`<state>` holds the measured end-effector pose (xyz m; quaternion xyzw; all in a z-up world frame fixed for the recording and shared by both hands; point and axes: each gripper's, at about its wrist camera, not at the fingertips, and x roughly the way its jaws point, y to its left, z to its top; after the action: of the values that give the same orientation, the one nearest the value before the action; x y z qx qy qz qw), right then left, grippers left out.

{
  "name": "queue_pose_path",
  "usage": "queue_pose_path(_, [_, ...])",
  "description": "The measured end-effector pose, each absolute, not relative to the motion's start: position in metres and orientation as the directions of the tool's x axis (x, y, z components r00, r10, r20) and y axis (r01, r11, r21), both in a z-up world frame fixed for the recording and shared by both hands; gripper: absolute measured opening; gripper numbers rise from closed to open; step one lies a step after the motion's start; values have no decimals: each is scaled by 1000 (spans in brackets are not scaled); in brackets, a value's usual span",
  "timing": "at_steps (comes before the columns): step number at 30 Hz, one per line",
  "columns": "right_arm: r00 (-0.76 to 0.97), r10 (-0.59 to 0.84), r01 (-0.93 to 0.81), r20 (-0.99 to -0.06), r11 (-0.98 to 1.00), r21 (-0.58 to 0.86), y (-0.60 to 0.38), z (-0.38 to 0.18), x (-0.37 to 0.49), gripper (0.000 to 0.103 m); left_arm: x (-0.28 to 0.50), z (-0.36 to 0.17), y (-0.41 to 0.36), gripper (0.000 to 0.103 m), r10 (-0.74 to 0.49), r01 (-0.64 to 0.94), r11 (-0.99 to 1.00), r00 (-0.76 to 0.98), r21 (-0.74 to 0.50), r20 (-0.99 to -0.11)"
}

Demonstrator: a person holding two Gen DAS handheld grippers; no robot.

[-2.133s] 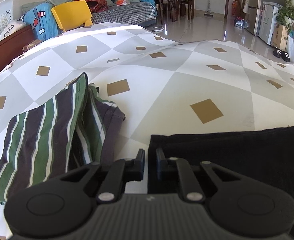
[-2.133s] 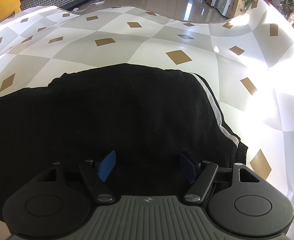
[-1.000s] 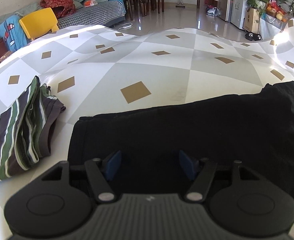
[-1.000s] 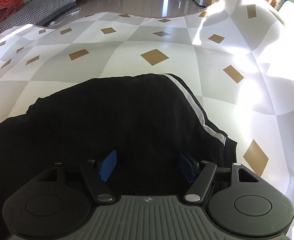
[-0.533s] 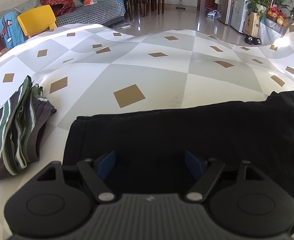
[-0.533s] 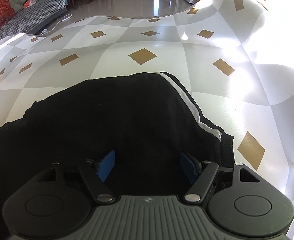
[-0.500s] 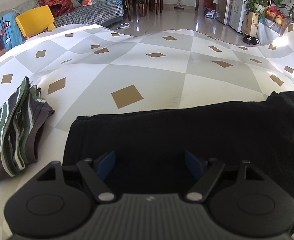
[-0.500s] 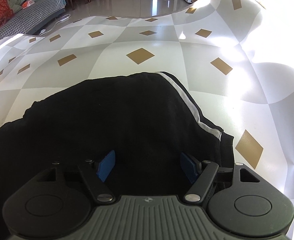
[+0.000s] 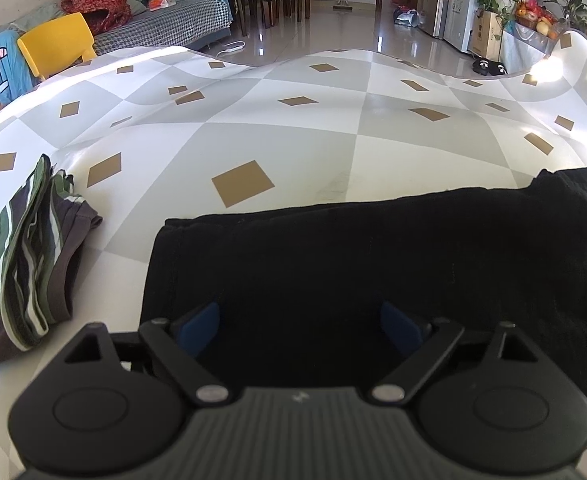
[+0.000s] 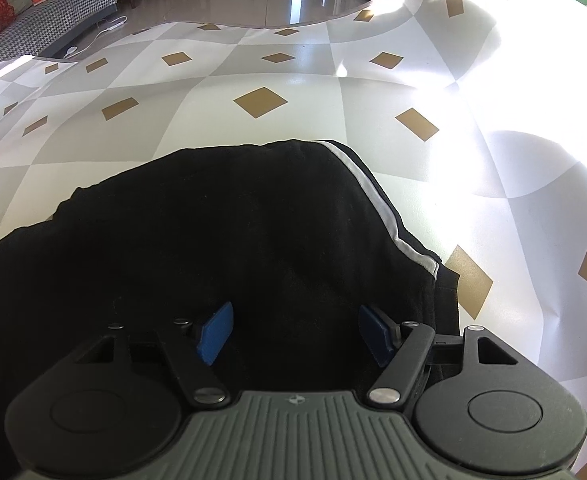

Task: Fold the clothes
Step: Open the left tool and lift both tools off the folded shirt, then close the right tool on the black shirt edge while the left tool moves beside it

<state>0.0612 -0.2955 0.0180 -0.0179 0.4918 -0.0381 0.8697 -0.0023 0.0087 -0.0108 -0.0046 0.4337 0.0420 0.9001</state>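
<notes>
- Left gripper point(image 9: 299, 330) sat wide apart over the black garment point(image 9: 373, 272); its jaws had just been opening, blue pads point(image 9: 197, 326) clear of the cloth, nothing gripped.
- Black garment lay flat under and ahead of the left gripper, from 6 o'clock up to centre and out to 3 o'clock; its folded left edge sat at about 8 o'clock of the tool.
- Right gripper point(image 10: 295, 334) was also spread, moderately wide, pads point(image 10: 215, 336) apart with only dark cloth behind them, no grip seen.
- In the right wrist view the black garment point(image 10: 233, 248) filled 6 to 9 o'clock and centre; a white stripe point(image 10: 377, 204) ran along its right edge at 1 to 3 o'clock.
- Striped garment point(image 9: 17, 276), folded, lay at 9 o'clock of the left gripper, near the black one but apart.
- Checked tablecloth point(image 9: 293, 140) stretched beyond at 12 o'clock.
- Yellow chair point(image 9: 55, 42) stood far off at 10 o'clock, past the table edge.
</notes>
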Motion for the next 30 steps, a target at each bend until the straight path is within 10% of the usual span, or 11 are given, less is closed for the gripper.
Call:
queue_pose_path(17, [546,190,-333,-816,943,-3,-202,25,-2,68,-37,2,27,90,90,-123,992,559,25,-824])
queue_pose_path(30, [503,323,-510,-802,860,26,-140,15,-39,68,-45,6,47,57,72,-121,993,557,4,-828])
